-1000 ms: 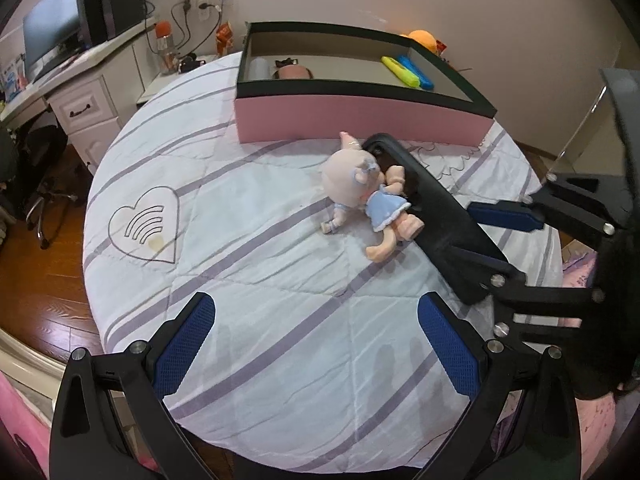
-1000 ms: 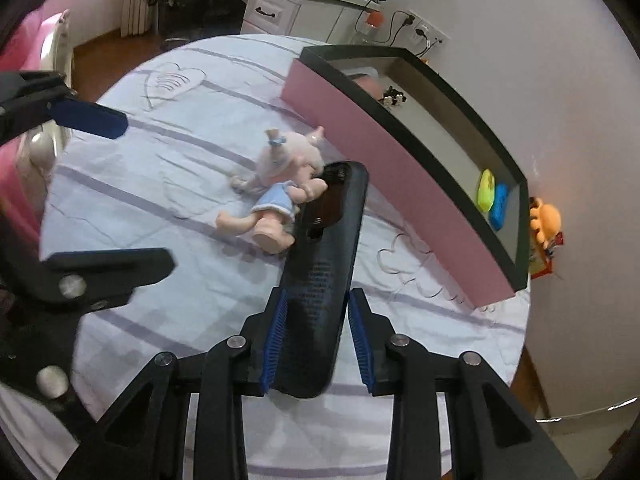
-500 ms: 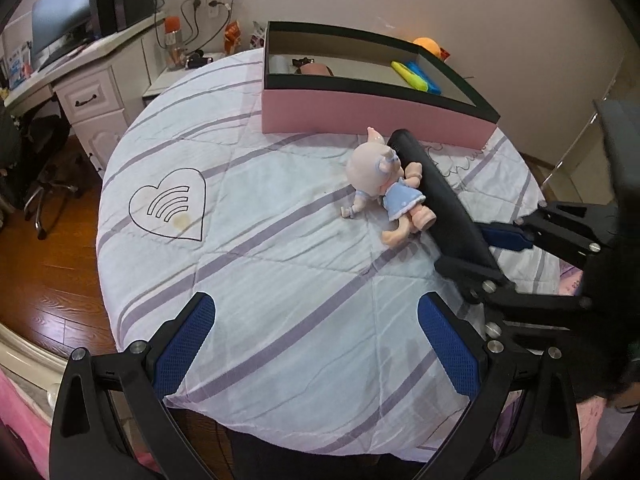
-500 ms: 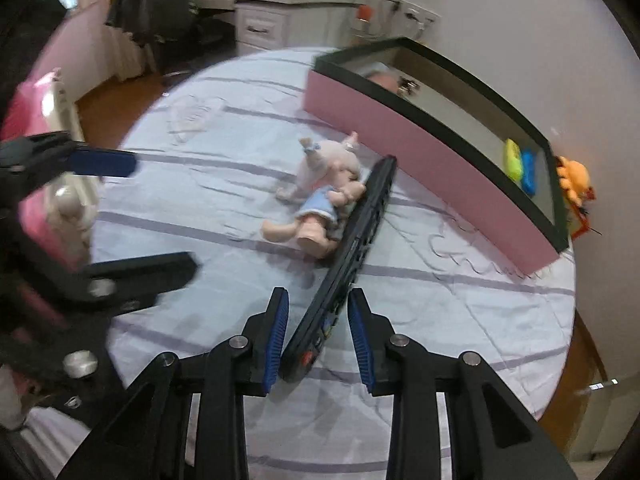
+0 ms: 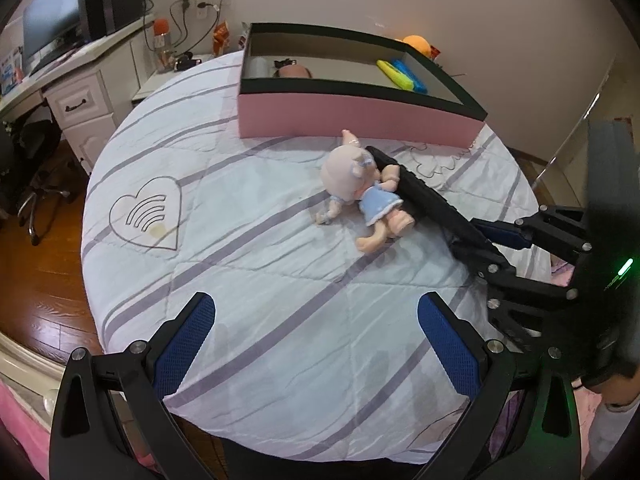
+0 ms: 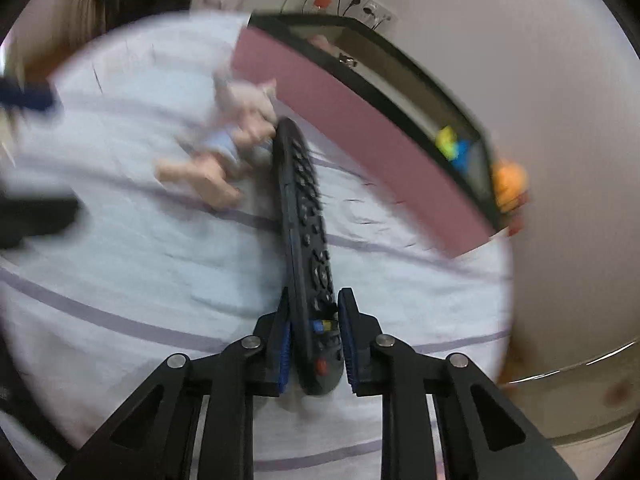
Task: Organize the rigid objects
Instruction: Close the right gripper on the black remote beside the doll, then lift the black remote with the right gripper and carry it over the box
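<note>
A long black remote control [image 6: 304, 220] lies tilted on its edge on the round table's striped cloth [image 5: 248, 264], its far tip against a small doll in a blue dress [image 5: 360, 188]. My right gripper [image 6: 312, 308] is closing its jaws on the remote's near end, and both blue pads press its sides. In the left wrist view the right gripper [image 5: 480, 240] holds the remote [image 5: 428, 200] from the right. My left gripper [image 5: 316, 312] hangs open over the table's near part with nothing between its fingers. The doll [image 6: 236, 128] is blurred in the right wrist view.
A pink box with a black rim [image 5: 352, 118] stands at the table's far side and holds a yellow marker [image 5: 394, 74], a blue marker [image 5: 412, 78] and some small items. A white desk [image 5: 76, 100] with a monitor stands at the left. An orange toy [image 5: 418, 44] sits behind the box.
The remote went from lying flat to standing on its edge between the right pads, which have drawn closer together. The right wrist view has rolled and blurred. The left gripper stays open.
</note>
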